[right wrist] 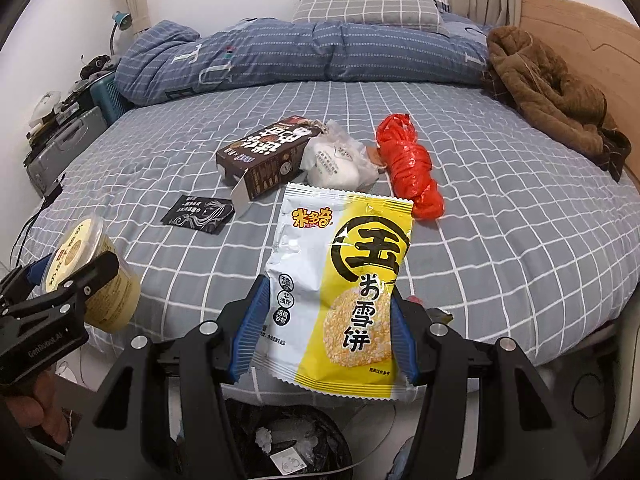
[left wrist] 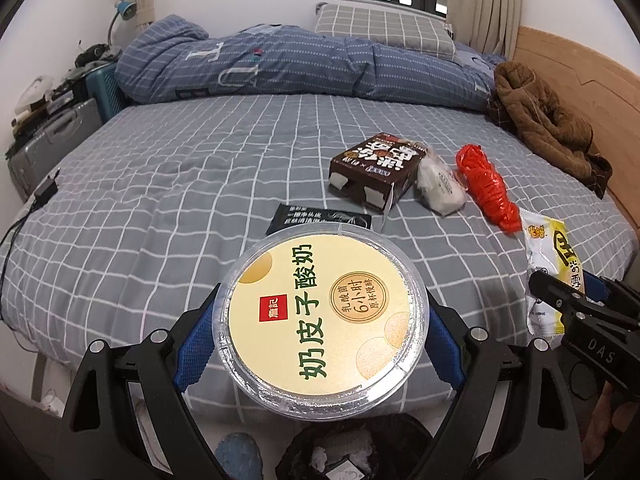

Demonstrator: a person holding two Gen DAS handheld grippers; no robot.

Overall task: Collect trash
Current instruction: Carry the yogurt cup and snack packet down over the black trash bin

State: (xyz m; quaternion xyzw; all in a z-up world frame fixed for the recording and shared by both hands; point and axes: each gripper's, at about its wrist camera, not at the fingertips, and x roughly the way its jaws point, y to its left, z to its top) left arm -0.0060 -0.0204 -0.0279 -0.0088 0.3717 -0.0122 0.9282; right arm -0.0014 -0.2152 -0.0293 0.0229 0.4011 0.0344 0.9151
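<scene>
Bed point(left wrist: 200, 184): fills both views, covered by a grey sheet with a white grid; a wooden headboard point(left wrist: 576, 80) runs along its right side.
Duvet point(left wrist: 280, 64): blue with fine stripes, bunched across the far end, a checked pillow point(left wrist: 380, 26) behind it.
Brown garment point(left wrist: 544, 120): crumpled at the far right, against the headboard.
Suitcases point(left wrist: 56, 132): beside the bed on the left, clutter piled on top.
Bin point(right wrist: 280, 440): lined with a black bag, just off the near edge of the bed, below both grippers; white scraps lie inside.
Left gripper point(left wrist: 320, 328): jaws spread wide and pressed on either side of a round yoghurt tub point(left wrist: 320, 320) — held above the near edge of the bed, printed lid facing the camera.
Right gripper point(right wrist: 326, 320): jaws at a middling width, clamped on the lower part of a yellow-and-white rice cracker packet point(right wrist: 340, 280), which stands up between the blue pads above the bed's near edge.
Dark carton point(right wrist: 268, 156): lying on the sheet mid-bed, one end flap open.
Red plastic bag point(right wrist: 408, 164): twisted into a bundle, right of the carton.
White wrapper point(right wrist: 340, 164): crumpled — sits between carton and red bag, touching the carton.
Black sachet point(right wrist: 198, 214): flat on the sheet, nearer than the carton and to its left.
</scene>
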